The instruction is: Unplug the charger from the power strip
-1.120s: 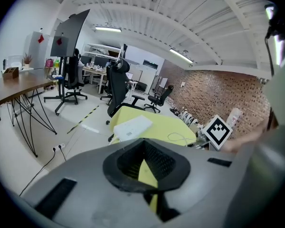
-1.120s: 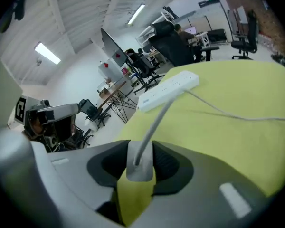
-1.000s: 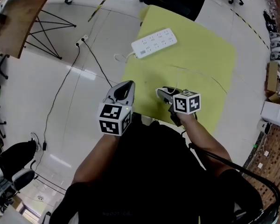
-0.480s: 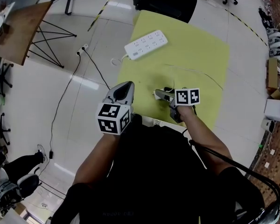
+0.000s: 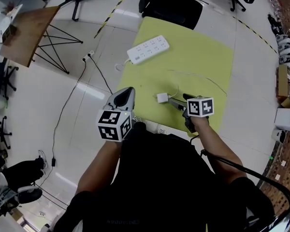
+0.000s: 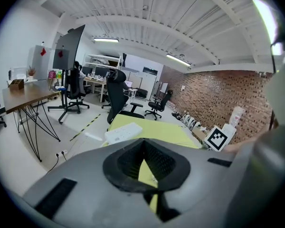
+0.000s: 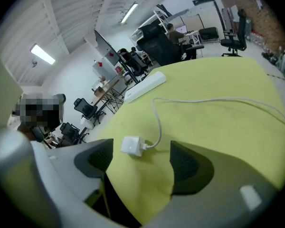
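Observation:
The white charger lies on the yellow mat, its thin cable trailing off to the right. It is unplugged: the white power strip sits well apart at the mat's far left corner. My right gripper is open beside the charger; its jaws have just been opening and nothing is between them. In the right gripper view the charger rests just ahead of the spread right gripper, untouched. My left gripper hovers at the mat's near left edge, shut and empty, with the power strip far ahead of it.
A black office chair stands beyond the mat. A wooden table on thin black legs is at the far left. A floor socket with a black cable lies left of the mat. Boxes line the right side.
The right gripper's jaws spread and let go of the charger, which now lies on the mat. That gripper drew back to the right. The left gripper rose a little.

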Demonstrator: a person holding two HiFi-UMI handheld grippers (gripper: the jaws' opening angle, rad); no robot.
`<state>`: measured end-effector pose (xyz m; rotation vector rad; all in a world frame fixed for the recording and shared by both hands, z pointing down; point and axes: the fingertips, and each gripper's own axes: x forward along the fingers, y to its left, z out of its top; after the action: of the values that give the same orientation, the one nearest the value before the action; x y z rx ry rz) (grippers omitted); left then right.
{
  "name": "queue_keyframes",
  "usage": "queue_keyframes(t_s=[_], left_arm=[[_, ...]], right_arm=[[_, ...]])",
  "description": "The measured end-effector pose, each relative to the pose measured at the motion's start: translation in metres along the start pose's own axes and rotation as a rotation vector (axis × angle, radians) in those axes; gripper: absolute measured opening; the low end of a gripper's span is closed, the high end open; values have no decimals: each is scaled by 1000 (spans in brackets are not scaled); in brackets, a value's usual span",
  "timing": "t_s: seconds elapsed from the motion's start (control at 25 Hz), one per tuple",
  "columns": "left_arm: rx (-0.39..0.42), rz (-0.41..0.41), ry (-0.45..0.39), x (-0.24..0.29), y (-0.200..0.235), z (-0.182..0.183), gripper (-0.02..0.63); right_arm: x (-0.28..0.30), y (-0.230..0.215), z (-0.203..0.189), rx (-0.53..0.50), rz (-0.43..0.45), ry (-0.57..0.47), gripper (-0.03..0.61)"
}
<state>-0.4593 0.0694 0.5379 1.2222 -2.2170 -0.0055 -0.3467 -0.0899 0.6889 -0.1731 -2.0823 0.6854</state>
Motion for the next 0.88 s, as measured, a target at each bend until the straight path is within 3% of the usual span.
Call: queue_keyframes(t_s=[0.12, 0.24, 0.4, 0.48, 0.64, 0.88], left_arm=[[-6, 37, -18, -12, -8, -3, 5], [-30, 58, -48, -27, -22, -4, 5], [-114, 91, -114, -54, -30, 0, 5], [-135, 116, -130, -68, -29, -3, 5], [-143, 154, -131, -94, -32, -19, 5], [-100, 169, -127, -108, -30, -22, 3]], right_arm=[[-23, 0, -1, -24, 7, -52, 371], [-52, 21, 8, -115, 58, -162, 307], [-87, 75, 21, -360, 143, -282, 95], [-96, 100, 23, -399, 207, -312, 3], [-109, 135, 22, -401, 308, -352, 3], [-128, 149, 29, -401, 282, -439, 3]])
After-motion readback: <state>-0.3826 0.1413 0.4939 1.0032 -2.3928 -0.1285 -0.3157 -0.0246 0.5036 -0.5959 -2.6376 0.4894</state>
